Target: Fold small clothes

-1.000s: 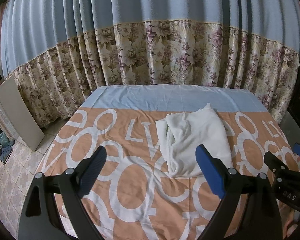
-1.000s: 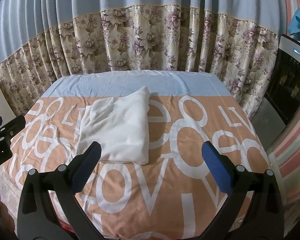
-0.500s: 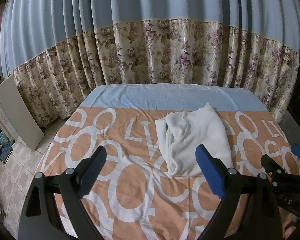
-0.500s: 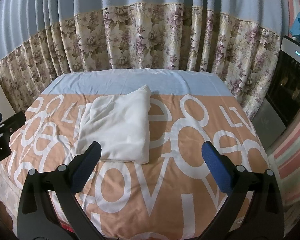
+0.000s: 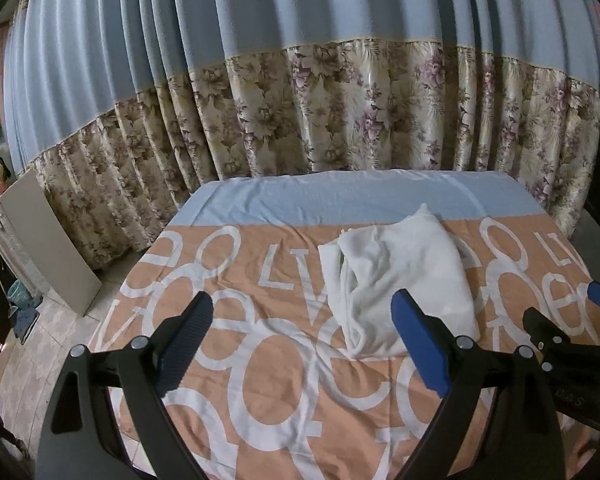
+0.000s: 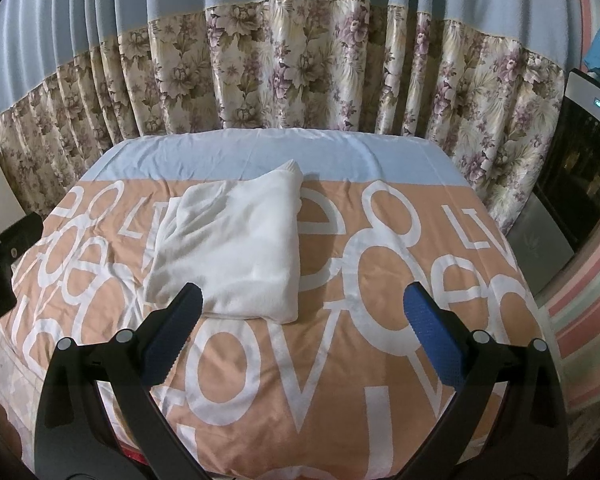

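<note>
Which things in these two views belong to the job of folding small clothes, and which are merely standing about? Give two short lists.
Belong to the job:
white garment, folded on the bed
bedspread, the work surface
left gripper, open, holding nothing
right gripper, open, holding nothing

Standing about:
curtain
white board leaning by the curtain
dark appliance to the right of the bed

- The left tool (image 5: 302, 334) blocks the near right corner of the white folded cloth (image 5: 408, 276), so that edge can't be made out.
- The right tool (image 6: 300, 320) hides the cloth's near left edge in its own view.
- The bed (image 6: 380, 380) runs off the bottom of both frames, near edge unseen.
- The dark appliance (image 6: 580, 184) on the right is cut off by the frame; its small lit display is too tiny to read.
- The stuff at far left by the leaning board (image 5: 48, 240) is too dim and warped to tell.
</note>
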{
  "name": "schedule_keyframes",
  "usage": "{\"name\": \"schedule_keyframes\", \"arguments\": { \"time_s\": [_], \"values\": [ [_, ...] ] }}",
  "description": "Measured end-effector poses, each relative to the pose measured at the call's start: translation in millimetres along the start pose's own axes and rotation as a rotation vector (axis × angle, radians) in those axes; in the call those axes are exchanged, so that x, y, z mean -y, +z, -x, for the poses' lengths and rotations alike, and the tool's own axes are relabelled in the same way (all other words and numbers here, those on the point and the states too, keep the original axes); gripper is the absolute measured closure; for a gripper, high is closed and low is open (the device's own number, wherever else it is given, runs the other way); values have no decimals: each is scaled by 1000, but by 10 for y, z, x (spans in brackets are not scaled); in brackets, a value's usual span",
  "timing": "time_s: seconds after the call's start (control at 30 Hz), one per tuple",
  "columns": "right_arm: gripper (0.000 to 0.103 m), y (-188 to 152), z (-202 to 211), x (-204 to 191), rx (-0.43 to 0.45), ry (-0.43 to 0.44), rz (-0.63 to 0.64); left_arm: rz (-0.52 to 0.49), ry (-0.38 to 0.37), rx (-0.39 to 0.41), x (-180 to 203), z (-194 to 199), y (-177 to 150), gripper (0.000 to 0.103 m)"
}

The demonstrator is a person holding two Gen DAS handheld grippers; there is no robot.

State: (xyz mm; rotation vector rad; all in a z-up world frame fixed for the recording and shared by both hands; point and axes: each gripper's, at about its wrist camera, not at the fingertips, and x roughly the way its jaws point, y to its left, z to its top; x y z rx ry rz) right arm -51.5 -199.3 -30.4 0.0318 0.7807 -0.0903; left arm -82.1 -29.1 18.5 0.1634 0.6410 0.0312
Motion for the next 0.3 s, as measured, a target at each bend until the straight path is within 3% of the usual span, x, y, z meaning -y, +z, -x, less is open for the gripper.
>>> {"name": "schedule_keyframes", "arguments": {
  "time_s": [0.3],
  "values": [
    [3,14,-21,13,3,1,-1,23,-46,-33,-56,-93,18,11]
  ]
}}
